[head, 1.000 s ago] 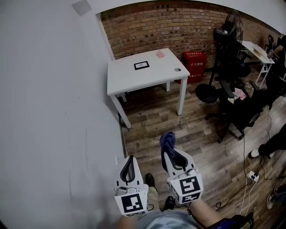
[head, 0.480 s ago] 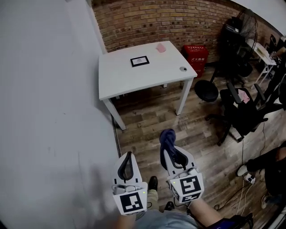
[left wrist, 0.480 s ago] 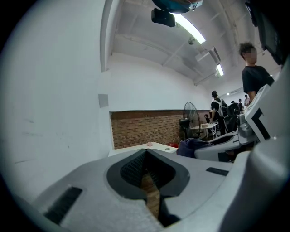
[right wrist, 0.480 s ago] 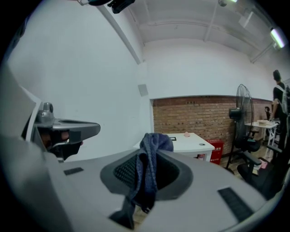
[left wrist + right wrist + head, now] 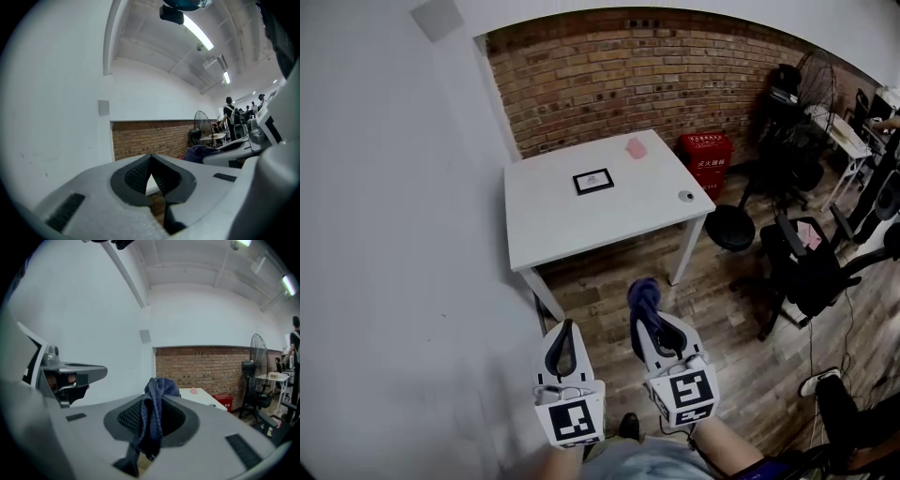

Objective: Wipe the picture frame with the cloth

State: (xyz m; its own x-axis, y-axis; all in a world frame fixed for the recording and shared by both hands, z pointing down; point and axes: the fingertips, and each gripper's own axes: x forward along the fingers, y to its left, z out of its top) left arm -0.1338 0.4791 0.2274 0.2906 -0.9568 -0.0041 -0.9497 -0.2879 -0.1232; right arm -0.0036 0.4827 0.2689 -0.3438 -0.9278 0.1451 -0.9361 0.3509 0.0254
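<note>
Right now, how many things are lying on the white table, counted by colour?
Black: 1, the picture frame
Pink: 1, a small pink thing
Greyish: 1, a small round thing near the corner
Total: 3

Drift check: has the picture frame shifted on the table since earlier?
No. The picture frame keeps its spot on the table, near-left of the pink item.
</note>
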